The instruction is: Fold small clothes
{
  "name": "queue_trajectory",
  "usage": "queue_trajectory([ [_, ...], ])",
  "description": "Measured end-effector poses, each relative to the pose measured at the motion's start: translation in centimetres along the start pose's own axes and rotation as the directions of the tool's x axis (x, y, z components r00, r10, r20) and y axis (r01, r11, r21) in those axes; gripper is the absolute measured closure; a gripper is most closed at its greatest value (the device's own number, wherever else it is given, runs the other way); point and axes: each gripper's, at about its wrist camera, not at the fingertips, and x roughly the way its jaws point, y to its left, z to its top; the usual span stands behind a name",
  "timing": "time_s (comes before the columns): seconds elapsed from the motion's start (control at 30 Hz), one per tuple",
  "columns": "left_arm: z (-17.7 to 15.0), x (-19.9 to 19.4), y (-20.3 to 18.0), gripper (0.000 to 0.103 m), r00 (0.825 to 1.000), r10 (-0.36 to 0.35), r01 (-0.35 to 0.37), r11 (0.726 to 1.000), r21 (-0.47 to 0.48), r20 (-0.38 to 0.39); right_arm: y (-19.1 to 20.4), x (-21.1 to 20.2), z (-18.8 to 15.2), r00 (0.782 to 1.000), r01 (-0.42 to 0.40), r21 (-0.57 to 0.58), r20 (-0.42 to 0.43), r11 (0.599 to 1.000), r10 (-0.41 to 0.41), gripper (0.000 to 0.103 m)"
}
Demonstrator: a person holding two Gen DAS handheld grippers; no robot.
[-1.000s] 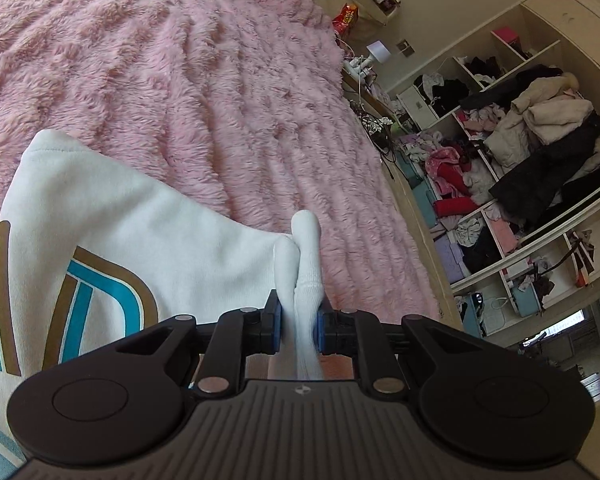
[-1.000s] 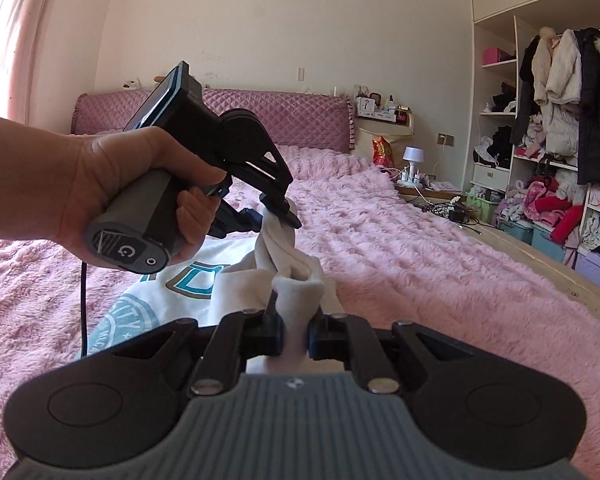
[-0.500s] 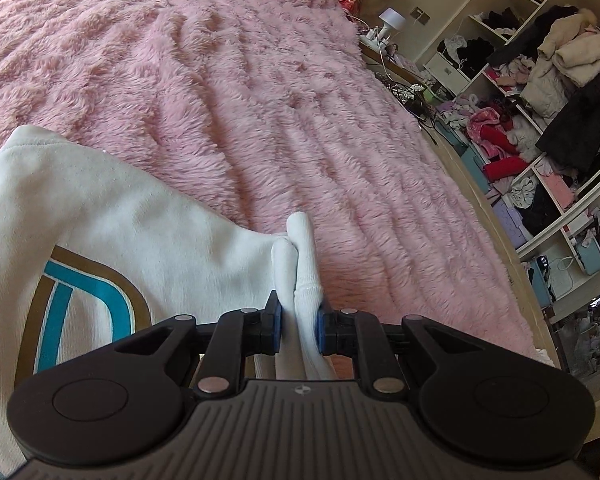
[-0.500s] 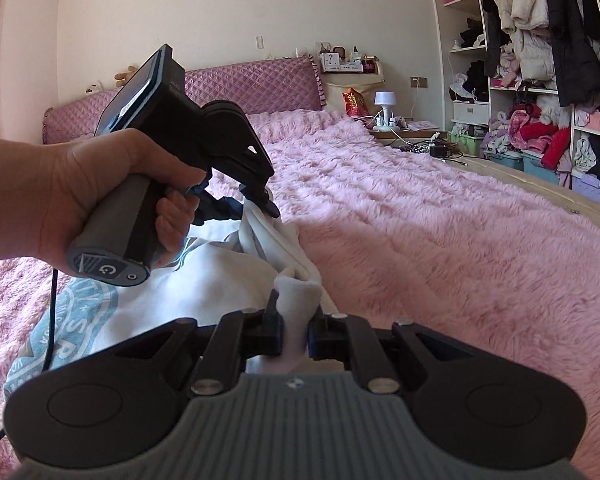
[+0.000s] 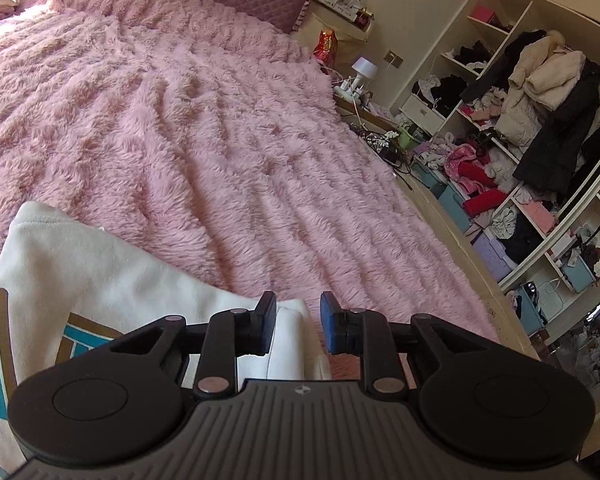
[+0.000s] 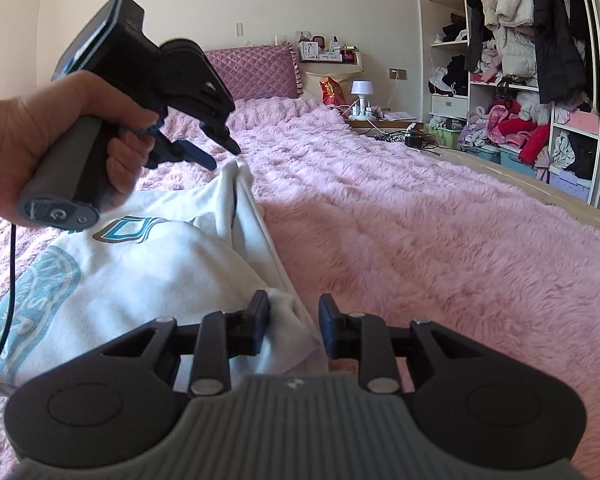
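Since a second ago: both grippers let go.
Left gripper (image 5: 298, 322): jaws apart.
Right gripper (image 6: 294, 322): jaws apart.
White shirt (image 6: 152, 264): dropped at the bed's (image 6: 420, 232) near edge; fold laid.

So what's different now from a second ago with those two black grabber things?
Both have let go: the left gripper and right gripper were each clamped on the white printed sweatshirt; now their jaws stand open and its folded edge lies loose. The fluffy pink bedspread is unchanged.
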Motion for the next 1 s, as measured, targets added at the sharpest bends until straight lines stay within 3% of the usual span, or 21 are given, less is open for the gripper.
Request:
queue_trajectory([
  [0.17, -0.5, -7.7, 1.4, 0.077, 0.997, -0.071, 0.07, 0.997, 0.039, 0.03, -2.1, -2.0, 0.5, 1.0, -0.005, 0.026, 0.009, 1.0, 0.005, 0.081],
  [0.4, -8.5, -18.1, 5.3, 0.073, 0.997, 0.051, -0.061, 0.979, 0.193, 0.055, -5.7, -3.8, 0.7, 0.971, -0.222, 0.179, -0.054, 0.958, 0.235, 0.073],
  [0.47, -11.1, -19.6, 6.4, 0.073, 0.996, 0.082, -0.087, 0.975, 0.206, 0.032, -5.8, -3.8, 0.7, 0.962, -0.245, 0.2, -0.076, 0.949, 0.264, 0.061],
  [0.57, -13.9, -20.2, 7.8, 0.073, 0.995, 0.094, -0.087, 0.977, 0.195, -0.029, -5.5, -3.6, 0.3, 0.948, -0.269, 0.273, -0.092, 0.924, 0.304, 0.052],
  [0.7, -15.8, -19.3, 8.2, 0.073, 0.988, 0.134, -0.114, 0.965, 0.234, -0.072, -5.3, -2.7, 0.3, 0.936, -0.258, 0.391, -0.126, 0.884, 0.328, 0.05],
  [0.83, -16.9, -19.0, 8.9, 0.073, 0.981, 0.181, -0.158, 0.953, 0.258, -0.07, -4.9, -2.2, 0.3, 0.935, -0.238, 0.439, -0.139, 0.866, 0.327, 0.051],
  [1.0, -16.5, -19.0, 10.0, 0.073, 0.986, 0.161, -0.15, 0.972, 0.179, -0.046, -4.1, -2.5, 0.7, 0.941, -0.226, 0.434, -0.133, 0.872, 0.311, 0.051],
])
